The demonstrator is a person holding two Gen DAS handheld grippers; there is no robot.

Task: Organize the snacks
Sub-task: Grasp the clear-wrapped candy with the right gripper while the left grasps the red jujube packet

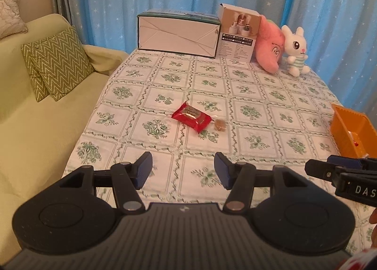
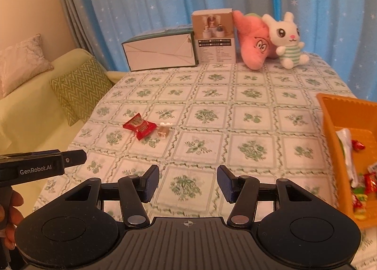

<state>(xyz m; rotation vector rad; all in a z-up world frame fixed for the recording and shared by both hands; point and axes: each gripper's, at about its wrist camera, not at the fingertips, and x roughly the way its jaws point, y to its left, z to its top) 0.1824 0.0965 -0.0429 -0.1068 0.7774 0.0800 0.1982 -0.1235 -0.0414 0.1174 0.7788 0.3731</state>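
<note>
A red snack packet (image 1: 191,116) (image 2: 139,126) lies on the floral tablecloth, with a small clear-wrapped brown candy (image 1: 219,125) (image 2: 164,130) just to its right. My left gripper (image 1: 183,171) hovers open and empty over the cloth, nearer than both snacks. My right gripper (image 2: 187,182) is open and empty too, to the right of the snacks. An orange basket (image 2: 334,114) (image 1: 339,124) at the table's right edge holds several wrapped snacks. Each gripper shows at the edge of the other's view.
At the table's far edge stand a long white box (image 1: 178,34), a small product box (image 1: 238,32), a pink plush (image 1: 268,43) and a white rabbit plush (image 1: 294,48). A green sofa (image 1: 35,128) with zigzag cushions lies left. Blue starred curtains hang behind.
</note>
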